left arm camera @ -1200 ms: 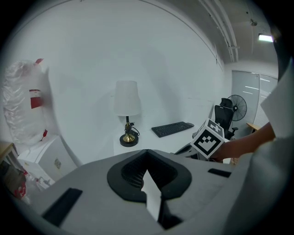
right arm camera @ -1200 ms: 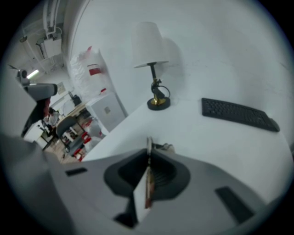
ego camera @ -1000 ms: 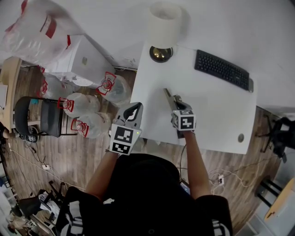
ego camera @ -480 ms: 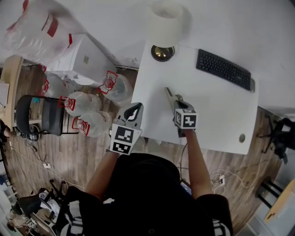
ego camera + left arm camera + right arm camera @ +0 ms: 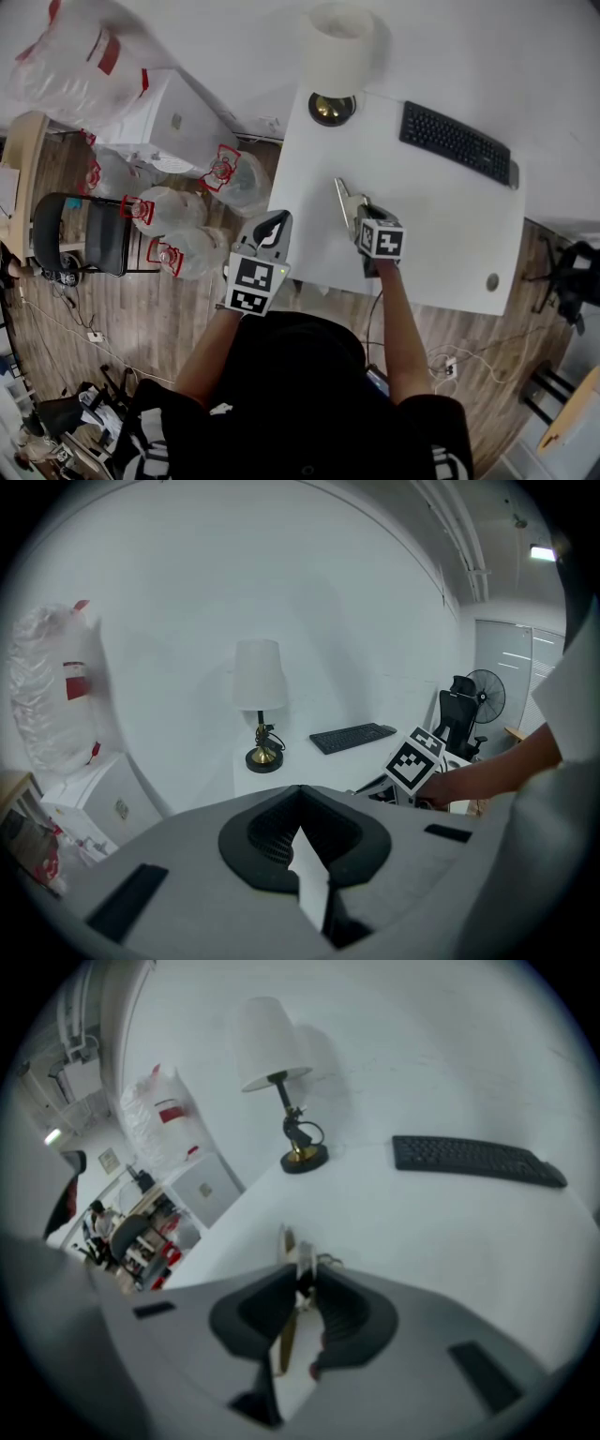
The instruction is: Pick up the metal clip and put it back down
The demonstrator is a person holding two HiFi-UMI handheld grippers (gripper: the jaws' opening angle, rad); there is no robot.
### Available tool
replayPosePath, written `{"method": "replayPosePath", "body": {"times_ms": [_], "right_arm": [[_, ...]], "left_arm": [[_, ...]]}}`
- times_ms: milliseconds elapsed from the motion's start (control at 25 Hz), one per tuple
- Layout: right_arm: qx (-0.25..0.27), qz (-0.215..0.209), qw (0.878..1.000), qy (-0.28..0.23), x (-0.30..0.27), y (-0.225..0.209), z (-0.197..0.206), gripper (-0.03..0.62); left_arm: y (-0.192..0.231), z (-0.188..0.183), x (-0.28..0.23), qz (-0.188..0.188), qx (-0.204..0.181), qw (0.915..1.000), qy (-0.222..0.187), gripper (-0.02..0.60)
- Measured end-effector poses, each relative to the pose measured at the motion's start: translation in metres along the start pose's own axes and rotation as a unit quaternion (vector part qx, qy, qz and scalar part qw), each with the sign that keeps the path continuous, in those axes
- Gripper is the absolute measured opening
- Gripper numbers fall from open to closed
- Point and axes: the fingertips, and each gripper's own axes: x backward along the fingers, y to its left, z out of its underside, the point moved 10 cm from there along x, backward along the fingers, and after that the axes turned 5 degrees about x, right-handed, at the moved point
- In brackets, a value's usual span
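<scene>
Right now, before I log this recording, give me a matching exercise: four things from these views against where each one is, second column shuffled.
1 lamp
2 keyboard
3 metal clip
4 left gripper

A between the jaws of the right gripper
B far right of the table
C table's left edge, near side
D table's far left corner

Pairs: 1-D, 2-B, 3-A, 4-C.
The right gripper's jaws have just been opening, with the metal clip between them.

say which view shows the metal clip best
Right gripper view: the metal clip sits close up between the right gripper's jaws, just opening. Head view shows barely a sliver; the left gripper view doesn't resolve it.
</scene>
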Motion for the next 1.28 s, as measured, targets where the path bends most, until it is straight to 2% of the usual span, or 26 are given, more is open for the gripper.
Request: {"method": "replayPosePath", "body": {"times_ms": [320,720,1120,1280], "right_arm": [[-0.019,0.002,1.000,-0.005,-0.004,-0.005,0.004,0.086],[-0.026,0.009,1.000,0.006,0.001,-0.003,0.008,0.115],[-0.023,0.037,0.999,-0.023,0.039,-0.002,-0.008,0.115],[-0.013,0.056,0.997,-0.046,0.061,0.002,-0.020,0.094]], "left_arm": [[0.003,0.001,-0.001,0.001,0.000,1.0000,0.005,0.023],[0.006,-0.006,-0.003,0.014,0.000,0.9999,-0.008,0.024],[0.006,-0.020,-0.002,0.025,-0.005,0.9991,-0.035,0.024],[0.011,-0.026,0.001,0.026,-0.007,0.9986,-0.045,0.023]]}}
